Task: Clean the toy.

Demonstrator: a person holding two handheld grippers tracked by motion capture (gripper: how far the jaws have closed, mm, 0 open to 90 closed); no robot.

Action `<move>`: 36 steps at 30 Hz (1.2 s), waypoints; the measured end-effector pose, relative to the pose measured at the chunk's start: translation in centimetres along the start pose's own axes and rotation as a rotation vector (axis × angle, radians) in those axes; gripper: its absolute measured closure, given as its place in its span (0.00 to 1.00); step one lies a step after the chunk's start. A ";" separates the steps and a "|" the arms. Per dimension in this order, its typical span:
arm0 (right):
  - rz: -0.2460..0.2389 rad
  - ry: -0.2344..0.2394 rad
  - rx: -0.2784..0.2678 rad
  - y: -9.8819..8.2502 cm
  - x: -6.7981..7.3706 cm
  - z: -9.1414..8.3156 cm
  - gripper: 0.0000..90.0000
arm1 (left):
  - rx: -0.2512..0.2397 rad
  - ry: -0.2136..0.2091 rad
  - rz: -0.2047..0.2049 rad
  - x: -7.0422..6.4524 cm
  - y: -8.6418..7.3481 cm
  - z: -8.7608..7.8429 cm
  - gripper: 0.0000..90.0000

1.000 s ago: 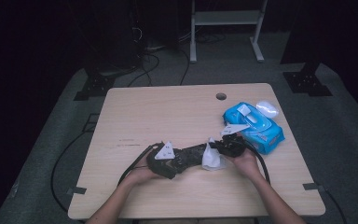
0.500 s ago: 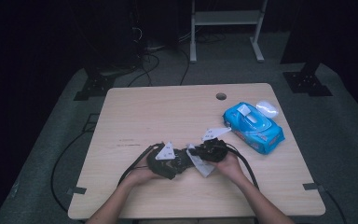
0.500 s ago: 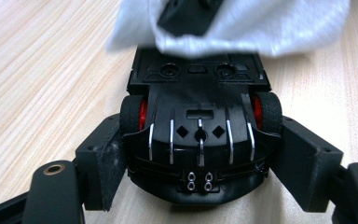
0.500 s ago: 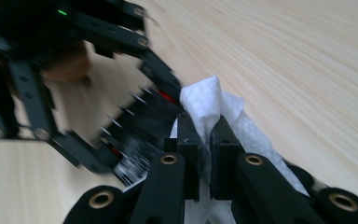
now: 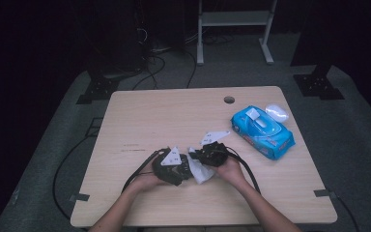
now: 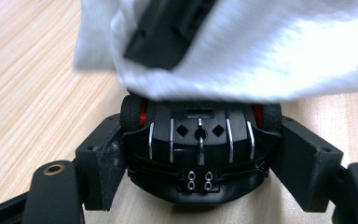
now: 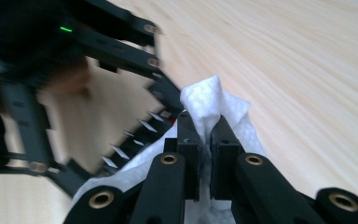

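Toy car (image 6: 199, 149), black with red wheel hubs, sits low in the centre of the left gripper view, clamped by its sides between the left gripper (image 6: 200, 163) jaws, which stand partly open around its body; that grip steadies it on the table (image 5: 174, 116) so it can be wiped; in the high view the pair lies in the lower middle of the frame. Right gripper (image 7: 204, 154) has its jaws pinched almost fully together on a white wipe (image 7: 209, 107), bunched so a pad of tissue hangs over the car's top. Blue wipe pack (image 5: 262, 131) rests well apart at the right. Compared with a second ago, the right gripper has shifted leftward, from near the pack to against the left gripper; the left has stayed put.
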State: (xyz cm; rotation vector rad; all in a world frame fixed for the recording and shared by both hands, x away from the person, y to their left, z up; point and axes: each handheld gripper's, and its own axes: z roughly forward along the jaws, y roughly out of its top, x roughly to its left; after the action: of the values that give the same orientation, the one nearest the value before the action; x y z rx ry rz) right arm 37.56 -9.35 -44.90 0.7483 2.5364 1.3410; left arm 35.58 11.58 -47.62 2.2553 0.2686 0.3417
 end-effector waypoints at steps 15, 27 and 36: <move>-0.061 0.028 -0.003 1.0 2.0 1.6 0.94 | 0.002 0.000 -0.006 0.0 -0.1 0.1 0.27; 0.032 -0.050 -0.004 -0.3 -0.8 -0.1 0.94 | 0.007 0.006 0.001 0.0 -0.1 0.2 0.27; -0.022 -0.016 -0.003 0.7 0.4 1.1 0.94 | 0.004 0.009 0.009 -0.1 0.0 0.1 0.27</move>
State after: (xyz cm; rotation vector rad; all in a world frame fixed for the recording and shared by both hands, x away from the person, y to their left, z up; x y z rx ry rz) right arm 37.86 -7.96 -44.94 0.7248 2.5229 1.3262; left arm 35.51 11.52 -47.71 2.2597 0.2638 0.3571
